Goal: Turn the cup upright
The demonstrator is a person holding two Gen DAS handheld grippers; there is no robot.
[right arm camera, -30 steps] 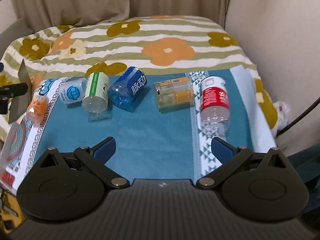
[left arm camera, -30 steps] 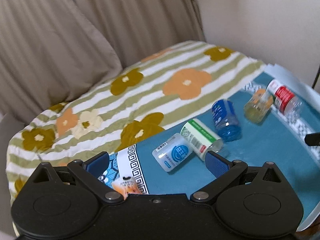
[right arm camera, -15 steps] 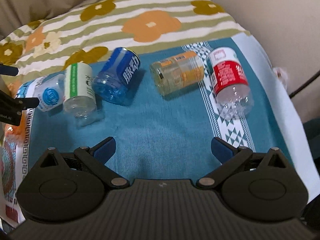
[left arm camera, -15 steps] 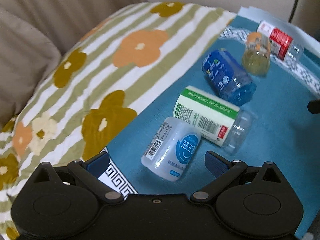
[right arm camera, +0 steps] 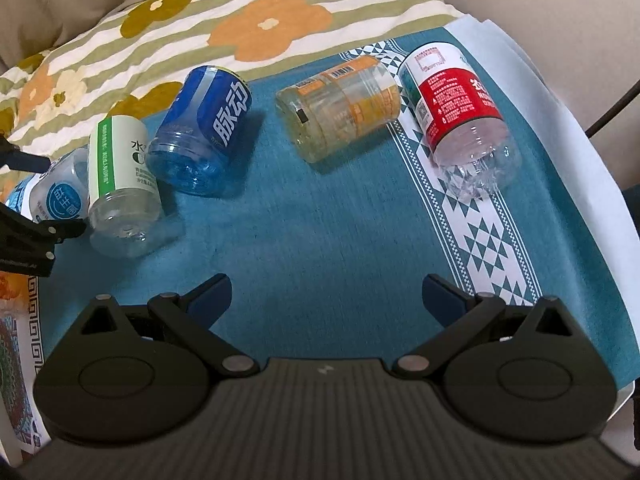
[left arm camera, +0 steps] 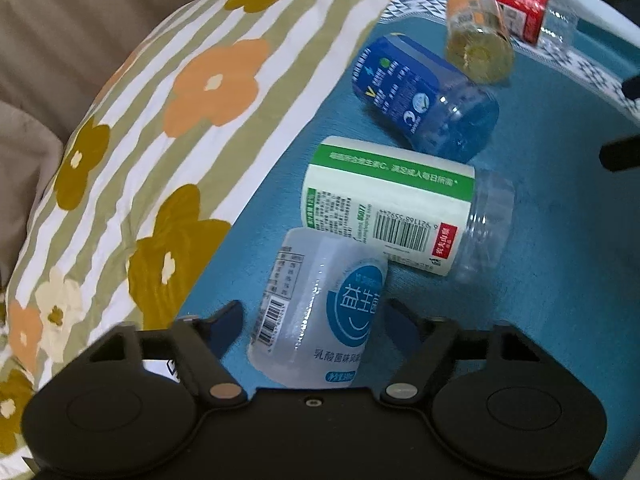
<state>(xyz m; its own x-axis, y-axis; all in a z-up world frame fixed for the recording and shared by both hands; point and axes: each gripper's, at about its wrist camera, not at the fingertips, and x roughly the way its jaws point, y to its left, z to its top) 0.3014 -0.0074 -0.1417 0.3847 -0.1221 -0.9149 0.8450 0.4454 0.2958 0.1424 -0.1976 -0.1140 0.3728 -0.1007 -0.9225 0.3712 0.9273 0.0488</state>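
Several cut-bottle cups lie on their sides on a teal mat [right arm camera: 320, 220]. The nearest to my left gripper [left arm camera: 312, 316] is a frosted white cup with a blue round logo [left arm camera: 320, 316]; it lies between the open fingers, which do not press on it. It also shows in the right wrist view [right arm camera: 60, 196]. Beyond it lie a green-and-white cup [left arm camera: 384, 208], a blue cup [left arm camera: 424, 96], an orange cup [left arm camera: 476, 36] and a red-labelled cup [left arm camera: 520, 8]. My right gripper [right arm camera: 326, 296] is open and empty above bare mat, short of the cups.
The mat lies on a bed with a striped flower-print quilt [left arm camera: 160, 128]. A patterned sheet with a Greek-key border [right arm camera: 16, 320] lies at the mat's left end. A wall and a dark cable [right arm camera: 616, 108] are on the right.
My left gripper has moved forward and down so the frosted white cup now lies between its fingers. My right gripper has moved closer to the mat. The cups have not moved.
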